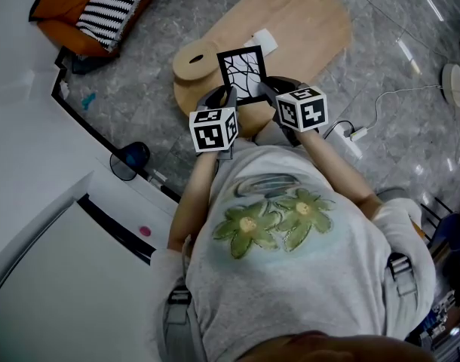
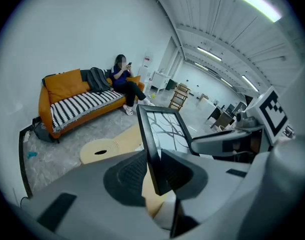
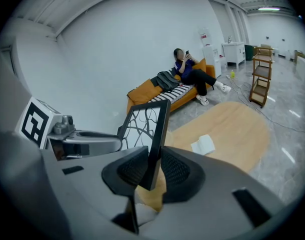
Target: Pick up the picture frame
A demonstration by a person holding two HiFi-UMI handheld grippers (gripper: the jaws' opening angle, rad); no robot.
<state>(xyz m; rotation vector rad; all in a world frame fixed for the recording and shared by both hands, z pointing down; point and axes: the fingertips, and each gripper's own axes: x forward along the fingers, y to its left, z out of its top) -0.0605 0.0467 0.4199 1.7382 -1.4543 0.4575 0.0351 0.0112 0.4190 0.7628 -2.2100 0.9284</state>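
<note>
A black picture frame (image 1: 242, 72) with a bare-branch print hangs in the air above the wooden table (image 1: 305, 21), upright and held from both sides. My left gripper (image 2: 153, 170) is shut on the picture frame's (image 2: 165, 131) left edge. My right gripper (image 3: 153, 168) is shut on the frame's (image 3: 145, 126) right edge. In the head view the left gripper (image 1: 224, 98) and right gripper (image 1: 265, 90) stand close together under the frame, their marker cubes toward me.
A round wooden stool (image 1: 197, 60) sits left of the table, and a white cloth (image 1: 262, 42) lies on the table. An orange sofa (image 1: 87, 6) with a seated person (image 2: 123, 81) stands at the far left. A cable and power strip (image 1: 351, 133) lie on the floor at right.
</note>
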